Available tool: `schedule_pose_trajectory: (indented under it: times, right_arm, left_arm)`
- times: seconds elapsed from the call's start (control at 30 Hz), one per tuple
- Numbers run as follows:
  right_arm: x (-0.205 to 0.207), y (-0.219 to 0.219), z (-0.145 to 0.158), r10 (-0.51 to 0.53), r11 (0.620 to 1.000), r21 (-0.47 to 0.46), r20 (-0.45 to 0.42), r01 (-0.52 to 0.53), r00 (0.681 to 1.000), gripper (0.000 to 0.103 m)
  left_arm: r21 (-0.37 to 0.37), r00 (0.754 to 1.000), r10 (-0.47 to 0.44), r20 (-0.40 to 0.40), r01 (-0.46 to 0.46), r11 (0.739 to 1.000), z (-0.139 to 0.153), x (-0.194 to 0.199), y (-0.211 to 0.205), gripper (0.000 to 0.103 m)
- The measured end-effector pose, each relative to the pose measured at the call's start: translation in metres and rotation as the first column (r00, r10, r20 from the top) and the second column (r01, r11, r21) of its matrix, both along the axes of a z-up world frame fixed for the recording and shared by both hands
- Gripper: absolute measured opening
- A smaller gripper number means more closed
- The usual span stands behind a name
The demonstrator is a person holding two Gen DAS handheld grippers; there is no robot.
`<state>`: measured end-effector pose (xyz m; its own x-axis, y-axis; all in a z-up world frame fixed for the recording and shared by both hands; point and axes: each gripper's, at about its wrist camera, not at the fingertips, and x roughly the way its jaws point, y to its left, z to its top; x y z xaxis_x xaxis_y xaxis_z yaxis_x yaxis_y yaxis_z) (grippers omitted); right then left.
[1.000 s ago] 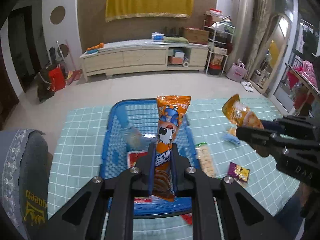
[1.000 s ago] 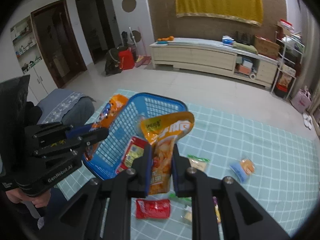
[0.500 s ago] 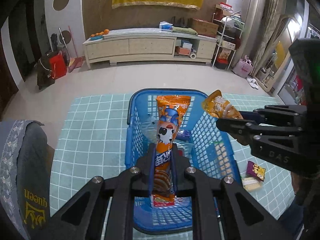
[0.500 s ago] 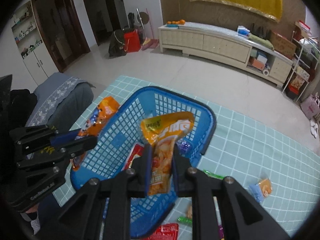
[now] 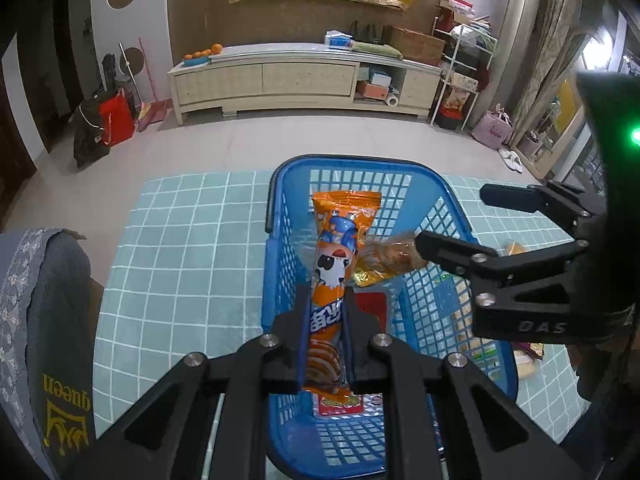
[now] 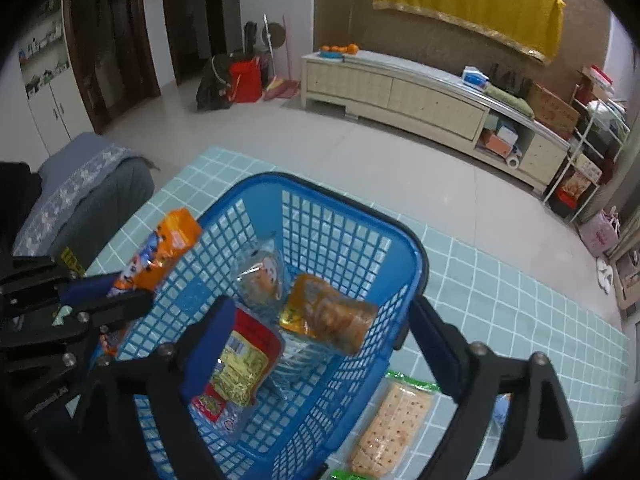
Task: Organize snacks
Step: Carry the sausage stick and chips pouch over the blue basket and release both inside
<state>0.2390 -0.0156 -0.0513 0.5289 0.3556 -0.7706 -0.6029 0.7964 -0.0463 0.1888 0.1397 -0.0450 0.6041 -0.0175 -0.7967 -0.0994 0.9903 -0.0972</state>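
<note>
The left hand-held gripper (image 5: 325, 332) is clamped narrowly on a tall orange snack packet (image 5: 334, 264), held upright over the near end of a blue plastic basket (image 5: 280, 216). The right hand-held gripper (image 6: 320, 344) has just been opening and stands wide, its pads touching nothing. Below it, at 12 o'clock from its jaws, a yellow-orange crisp bag (image 6: 328, 318), blurred, is inside the basket beside a clear wrapped bun (image 6: 260, 276) and a red-and-yellow packet (image 6: 236, 368). At 5 o'clock, outside the basket, a cracker pack (image 6: 394, 428) lies on the teal checked bench (image 6: 520, 312). Farther off stands a low cream cabinet (image 5: 280, 80).
</note>
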Motion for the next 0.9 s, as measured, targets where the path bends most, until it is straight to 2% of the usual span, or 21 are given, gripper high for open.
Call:
schedule_pose_trajectory:
  times: [0.23, 0.63, 0.9]
  right_arm:
    - [-0.007, -0.031, 0.016, -0.108, 0.993, 0.047, 0.006, 0.107, 0.994, 0.097]
    - [-0.002, -0.076, 0.001, -0.202, 0.977, 0.058, -0.060, 0.205, 0.978, 0.102]
    - [0.006, -0.097, -0.002, -0.236, 0.966, 0.099, -0.055, 0.240, 0.970, 0.102]
  left_arm:
    - [-0.007, 0.998, -0.057, 0.004, 0.057, 0.998, 0.005, 0.001, -0.019, 0.013]
    - [-0.048, 0.994, -0.099, -0.047, 0.096, 0.994, -0.010, 0.026, -0.050, 0.013]
    - [-0.040, 0.992, -0.112, -0.054, 0.110, 0.993, -0.013, 0.047, -0.060, 0.013]
